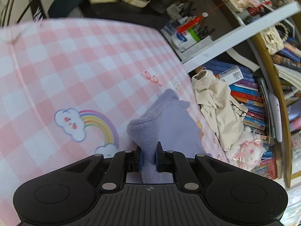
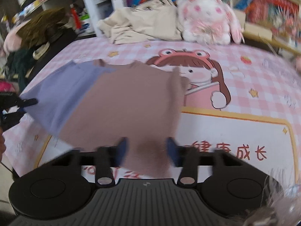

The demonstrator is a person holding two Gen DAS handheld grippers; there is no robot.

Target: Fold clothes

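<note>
We hold 1 cloth [image 2: 105, 101] across the bed [image 2: 244, 86], its long axis running between both hands. The left gripper [image 1: 148, 157] fingers clamp its purple corner; the right gripper [image 2: 147, 151] fingers, narrow, flank its brown edge; contact is blurred

Left gripper [image 1: 148, 157] clamped, right gripper [image 2: 147, 150] ajar

Black ribbed left tongs [image 1: 148, 159], blue pads [image 1: 140, 160], silver pivots, matching right tongs [image 2: 147, 151]

sheet [image 1: 65, 66]: pink-white check | garment [image 1: 169, 116]: lilac | top [image 2: 128, 98]: dusty brown
</note>
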